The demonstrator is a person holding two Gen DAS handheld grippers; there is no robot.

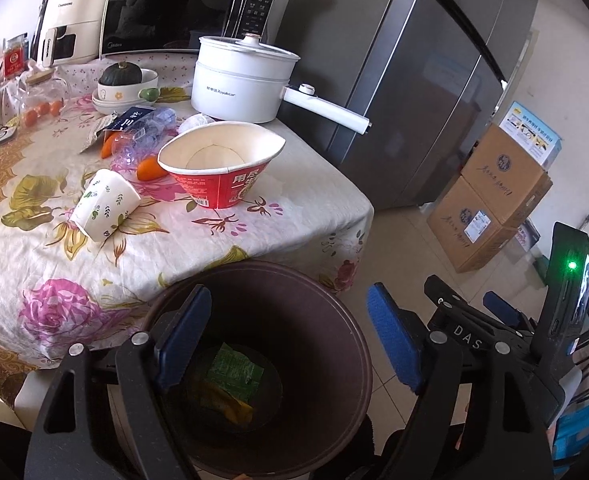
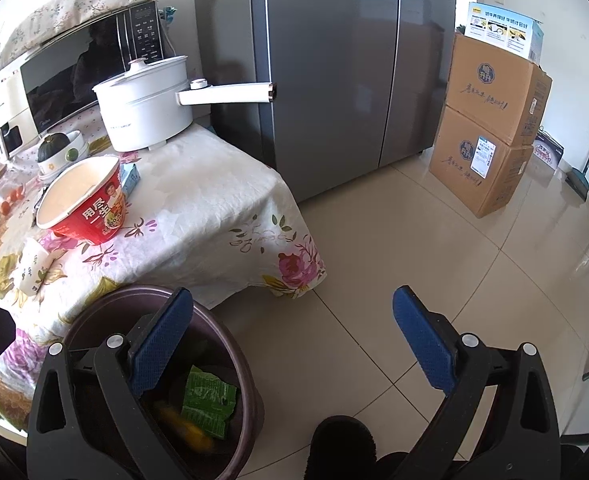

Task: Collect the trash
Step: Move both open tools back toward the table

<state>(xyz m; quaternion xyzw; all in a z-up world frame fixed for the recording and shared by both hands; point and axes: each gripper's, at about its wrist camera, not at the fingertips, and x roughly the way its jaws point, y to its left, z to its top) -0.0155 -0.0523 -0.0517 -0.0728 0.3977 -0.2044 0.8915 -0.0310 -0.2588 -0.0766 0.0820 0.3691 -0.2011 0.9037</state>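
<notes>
A dark brown trash bin stands on the floor by the table's front edge, holding a green wrapper and orange peel. My left gripper is open and empty right above the bin. My right gripper is open and empty, over the bin's right rim and the floor; the green wrapper shows there too. On the table lie a red instant-noodle bowl, a tipped paper cup, a crushed plastic bottle, a torn packet and orange peels.
A white electric pot with a long handle, a microwave, a bowl with a squash and jars stand at the table's back. A grey fridge and stacked cardboard boxes stand on the tiled floor to the right.
</notes>
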